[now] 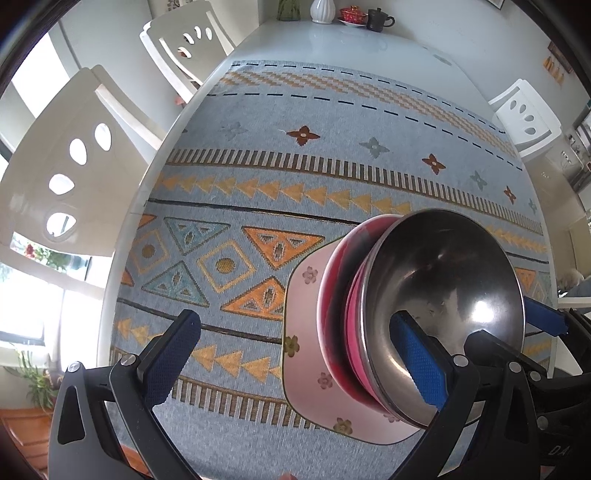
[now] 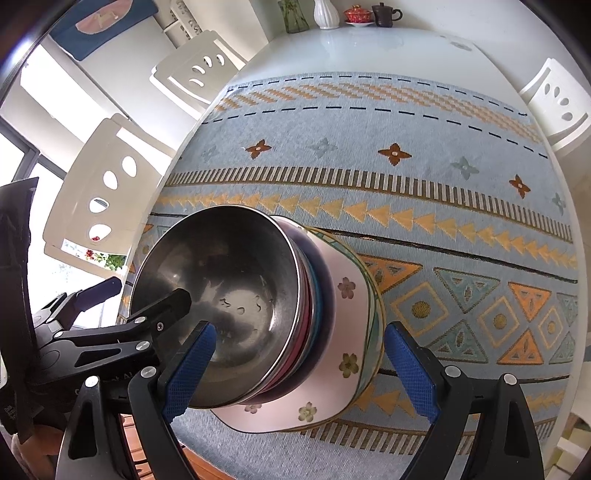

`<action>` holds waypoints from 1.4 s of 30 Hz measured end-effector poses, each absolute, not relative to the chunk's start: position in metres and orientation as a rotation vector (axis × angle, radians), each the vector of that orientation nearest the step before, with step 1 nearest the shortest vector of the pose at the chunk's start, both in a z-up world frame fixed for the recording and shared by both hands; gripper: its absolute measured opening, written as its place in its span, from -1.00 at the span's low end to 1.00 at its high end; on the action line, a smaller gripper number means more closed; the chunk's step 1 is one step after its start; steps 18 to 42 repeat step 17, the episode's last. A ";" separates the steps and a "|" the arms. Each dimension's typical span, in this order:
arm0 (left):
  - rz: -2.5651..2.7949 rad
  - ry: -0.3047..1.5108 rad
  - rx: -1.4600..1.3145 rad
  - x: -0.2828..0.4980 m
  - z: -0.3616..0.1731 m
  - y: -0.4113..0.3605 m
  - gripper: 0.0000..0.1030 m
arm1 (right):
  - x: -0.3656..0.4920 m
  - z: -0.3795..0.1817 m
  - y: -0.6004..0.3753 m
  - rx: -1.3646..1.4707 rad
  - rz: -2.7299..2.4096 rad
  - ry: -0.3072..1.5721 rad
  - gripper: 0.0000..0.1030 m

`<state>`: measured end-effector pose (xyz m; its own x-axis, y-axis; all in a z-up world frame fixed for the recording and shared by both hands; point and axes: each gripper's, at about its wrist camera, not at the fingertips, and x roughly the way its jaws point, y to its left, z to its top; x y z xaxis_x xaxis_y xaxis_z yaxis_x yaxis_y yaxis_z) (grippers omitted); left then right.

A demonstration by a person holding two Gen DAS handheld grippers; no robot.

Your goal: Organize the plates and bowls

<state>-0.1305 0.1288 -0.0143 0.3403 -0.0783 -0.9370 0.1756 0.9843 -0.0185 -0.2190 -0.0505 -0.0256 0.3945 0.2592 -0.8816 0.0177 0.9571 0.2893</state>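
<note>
I see both grippers spread wide, holding nothing. Left gripper: right finger dips inside steel bowl, likely settling it. Right gripper straddles stack at 6 o'clock. Steel bowl tops nested red bowls, these on pink plate, plate on worktop cloth. Stacking saves space; looks nearly finished. Teaware at 12 o'clock, far.

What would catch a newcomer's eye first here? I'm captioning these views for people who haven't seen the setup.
First, the shiny steel bowl topping a stack of red bowls on a pink flowered plate, near the front edge of the patterned blue cloth. Next, the left gripper and right gripper, both open, flanking that stack. At the far end of the table stand a white vase and a dark cup.
</note>
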 end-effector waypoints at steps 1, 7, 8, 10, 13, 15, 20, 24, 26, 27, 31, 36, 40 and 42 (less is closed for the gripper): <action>-0.163 1.213 0.093 -0.130 -0.014 0.129 0.99 | -0.219 -0.026 -0.050 0.268 0.154 1.160 0.77; -0.152 1.209 0.094 -0.128 -0.016 0.132 0.99 | -0.217 -0.027 -0.047 0.261 0.153 1.164 0.77; -0.151 1.208 0.093 -0.127 -0.016 0.132 0.99 | -0.216 -0.027 -0.047 0.261 0.154 1.166 0.77; -0.154 1.205 0.085 -0.127 -0.016 0.133 0.99 | -0.216 -0.027 -0.047 0.259 0.153 1.166 0.77; -0.165 1.197 0.070 -0.126 -0.014 0.134 0.99 | -0.216 -0.027 -0.048 0.261 0.153 1.168 0.77; -0.163 1.196 0.072 -0.125 -0.014 0.134 0.99 | -0.214 -0.027 -0.049 0.263 0.153 1.169 0.77; -0.164 1.192 0.068 -0.124 -0.013 0.134 0.99 | -0.214 -0.026 -0.050 0.266 0.152 1.167 0.77; -0.164 1.192 0.068 -0.124 -0.013 0.134 0.99 | -0.214 -0.026 -0.050 0.266 0.152 1.167 0.77; -0.164 1.192 0.068 -0.124 -0.013 0.134 0.99 | -0.214 -0.026 -0.050 0.266 0.152 1.167 0.77; -0.164 1.192 0.068 -0.124 -0.013 0.134 0.99 | -0.214 -0.026 -0.050 0.266 0.152 1.167 0.77; -0.164 1.192 0.068 -0.124 -0.013 0.134 0.99 | -0.214 -0.026 -0.050 0.266 0.152 1.167 0.77; -0.164 1.192 0.068 -0.124 -0.013 0.134 0.99 | -0.214 -0.026 -0.050 0.266 0.152 1.167 0.77; -0.164 1.192 0.068 -0.124 -0.013 0.134 0.99 | -0.214 -0.026 -0.050 0.266 0.152 1.167 0.77; -0.164 1.192 0.068 -0.124 -0.013 0.134 0.99 | -0.214 -0.026 -0.050 0.266 0.152 1.167 0.77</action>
